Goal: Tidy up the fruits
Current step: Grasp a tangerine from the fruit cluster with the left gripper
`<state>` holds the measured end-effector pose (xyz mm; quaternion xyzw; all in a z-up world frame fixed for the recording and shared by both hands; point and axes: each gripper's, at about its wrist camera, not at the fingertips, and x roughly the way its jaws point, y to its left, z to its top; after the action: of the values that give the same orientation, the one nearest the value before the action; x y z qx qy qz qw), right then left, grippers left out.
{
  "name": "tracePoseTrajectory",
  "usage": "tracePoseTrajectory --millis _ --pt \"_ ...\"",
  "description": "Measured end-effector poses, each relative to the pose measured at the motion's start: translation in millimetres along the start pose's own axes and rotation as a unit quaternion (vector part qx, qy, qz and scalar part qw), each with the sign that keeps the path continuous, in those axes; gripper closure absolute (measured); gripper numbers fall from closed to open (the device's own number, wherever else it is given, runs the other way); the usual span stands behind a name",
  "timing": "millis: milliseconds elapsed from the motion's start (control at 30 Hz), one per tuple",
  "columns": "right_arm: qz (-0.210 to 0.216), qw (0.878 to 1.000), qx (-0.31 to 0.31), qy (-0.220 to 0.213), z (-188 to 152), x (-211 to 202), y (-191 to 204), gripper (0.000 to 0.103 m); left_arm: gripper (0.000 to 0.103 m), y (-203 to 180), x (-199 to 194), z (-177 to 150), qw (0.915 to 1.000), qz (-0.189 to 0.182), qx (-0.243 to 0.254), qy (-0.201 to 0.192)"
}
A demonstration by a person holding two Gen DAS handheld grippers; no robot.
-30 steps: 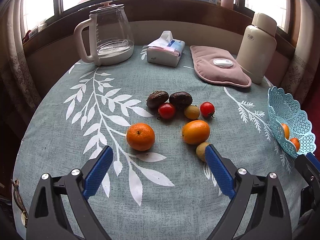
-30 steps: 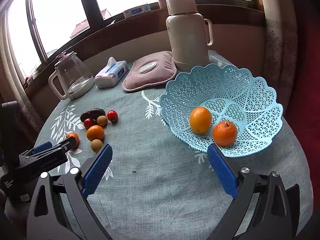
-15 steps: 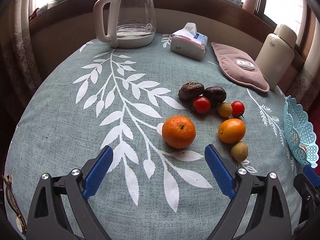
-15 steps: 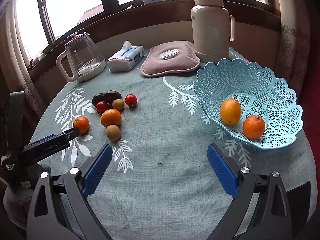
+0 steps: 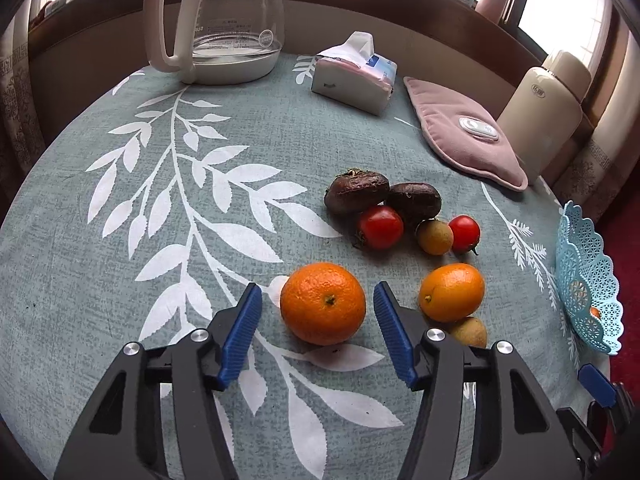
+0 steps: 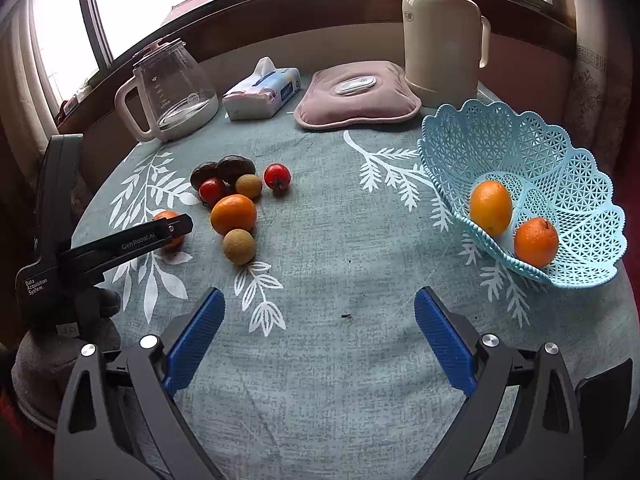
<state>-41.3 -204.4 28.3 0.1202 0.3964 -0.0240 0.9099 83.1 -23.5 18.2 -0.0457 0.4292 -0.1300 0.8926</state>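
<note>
Left gripper [image 5: 318, 302] nearer; basket [image 6: 560, 160]: 2 oranges [image 6: 490, 208]

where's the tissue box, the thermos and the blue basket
tissue box [image 6: 262, 92], right wrist view, on its side panel
thermos [image 6: 442, 36], right wrist view, middle of its cream body
blue basket [image 6: 560, 168], right wrist view, on its bare lattice wall

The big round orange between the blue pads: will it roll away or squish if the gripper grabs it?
The big round orange would probably roll if nudged, since it lies loose on the flat leaf-print tablecloth. Its dimpled peel looks grippy, so the left gripper, whose jaws are closing around it without touching, should hold it. It seems firm, unlikely to squish.
</note>
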Motion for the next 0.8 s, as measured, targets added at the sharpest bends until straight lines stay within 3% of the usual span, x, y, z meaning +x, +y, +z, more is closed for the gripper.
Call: tracePoseTrajectory --millis 133,333,567,800 --pt "0.003 1.0 0.0 0.009 0.7 5.8 3.0 0.006 0.063 0.9 -1.0 -1.1 0.9998 -0.015 0.005 -0.01" --pt "-0.002 1.0 -0.01 0.014 6.0 10.5 9.0 0.006 0.062 0.8 -11.7 -4.9 0.9992 -0.014 0.007 -0.037" --pt "-0.002 0.999 -0.035 0.012 22.7 21.3 24.5 0.006 0.062 10.4 -30.8 -3.9 0.9955 0.026 -0.006 -0.091" --pt "0.016 0.998 -0.056 0.028 40.1 47.0 47.3 0.006 0.062 25.7 -32.3 -4.0 0.9936 0.044 -0.03 -0.099"
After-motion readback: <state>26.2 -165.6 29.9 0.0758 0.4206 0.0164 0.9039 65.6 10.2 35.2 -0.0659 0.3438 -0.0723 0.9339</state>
